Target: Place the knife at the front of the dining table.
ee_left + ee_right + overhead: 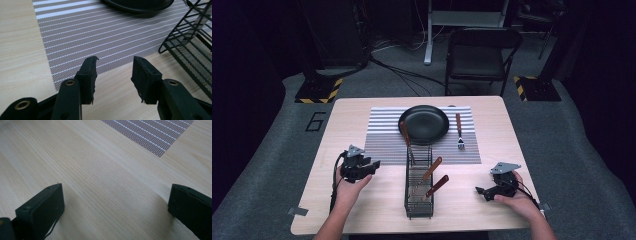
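Hovered the left gripper (373, 164) low over the pale wooden table (362, 210), just off the near left corner of the grey striped woven placemat (382, 135). Kept its jaws apart and empty, with bare wood and mat edge between the pads in the left gripper view (115, 68). Rested the right gripper (482, 192) near the table's right edge, spread wide, gripping nothing, well apart from everything else.

Found the work's things in the black wire-mesh cutlery caddy (408, 202), standing lengthways between the two grippers, just beside the left one. Counted three wooden-handled pieces there: one long piece (404, 134) leaning out of the far end with its handle over the rim of the black round plate (437, 112), and two more (432, 169) (438, 184) lying slanted in the caddy, handles up to the right. Noted one wooden-handled fork (459, 131) already laid on the mat right of the plate.

Judged the pieces light, rigid and narrow, with smooth metal ends likely to slip or pivot in the pads. Favoured a pinch across the wooden handle, near its middle, for better friction and balance. Expected the blades or tines to catch on the wire mesh unless drawn out along their own length. Could not tell knife from spoon among those in the caddy.
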